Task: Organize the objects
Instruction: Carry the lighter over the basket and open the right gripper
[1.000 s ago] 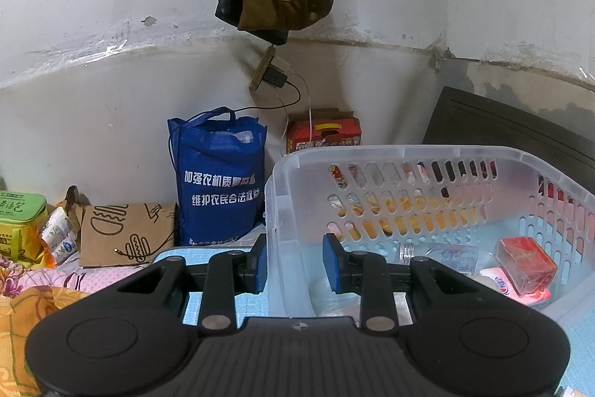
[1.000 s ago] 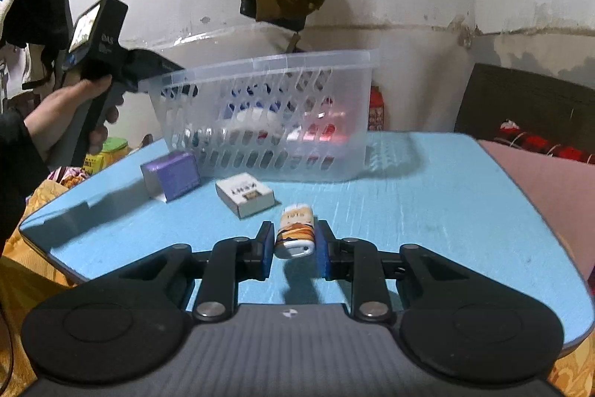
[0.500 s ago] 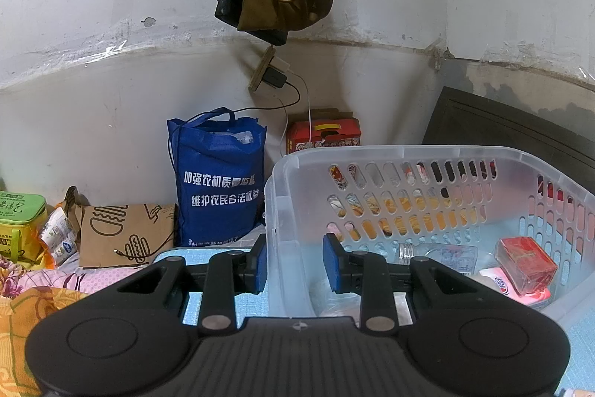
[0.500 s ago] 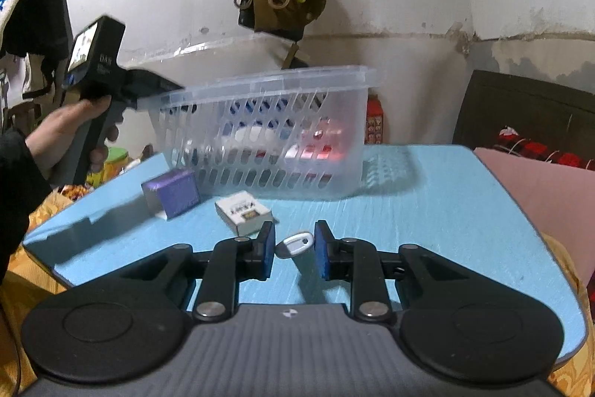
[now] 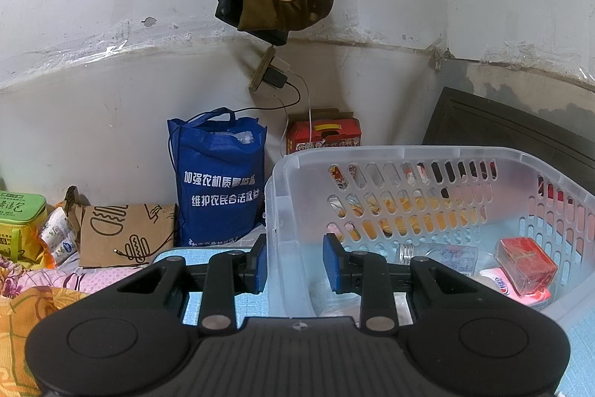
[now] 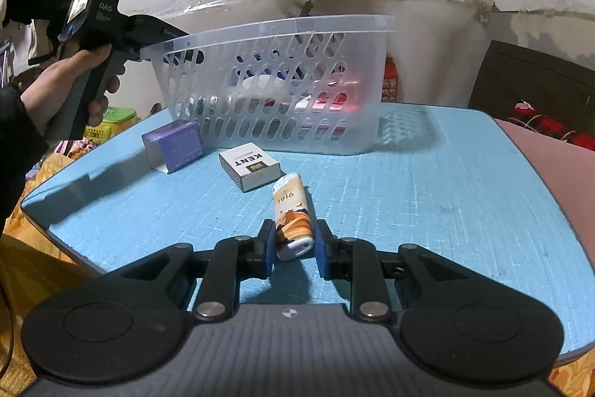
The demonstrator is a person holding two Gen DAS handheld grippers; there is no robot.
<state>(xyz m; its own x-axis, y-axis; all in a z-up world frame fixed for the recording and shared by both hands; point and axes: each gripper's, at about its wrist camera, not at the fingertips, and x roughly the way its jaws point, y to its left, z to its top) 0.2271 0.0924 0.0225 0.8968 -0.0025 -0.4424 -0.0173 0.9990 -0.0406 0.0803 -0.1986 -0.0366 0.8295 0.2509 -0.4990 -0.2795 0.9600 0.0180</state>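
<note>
- Lighter [image 6: 293,215]: it is lying on the blue tabletop [image 6: 427,196] with its near end sitting between your right gripper [image 6: 294,244] fingers, and its long axis is running straight away from you, toward the basket [image 6: 275,88].
- Your right fingers are standing narrow on either side of that near end. The left pad looks to be touching the lighter's side, while a thin gap seems to be showing at the right pad, so I cannot tell whether you are gripping it yet.
- Your right hand is plainly the nearer one for this piece, since the lighter is lying right in its fingers.
- Just beyond the lighter's far end, the white cigarette pack [image 6: 250,165] is lying flat, and the purple box [image 6: 174,144] is sitting to its left, close to the basket wall. Both are waiting outside the basket.
- Your left gripper [image 5: 293,263] is straddling the basket's near corner wall [image 5: 282,248]. The left finger is lying against the outside of the wall while the right finger is standing clear inside, so the fingers are not clamping it.
- Inside the basket, a red box [image 5: 526,263] and other packets are already lying at the bottom.
- The move ahead is likely a firm close, then a lift forward over the rim.
</note>
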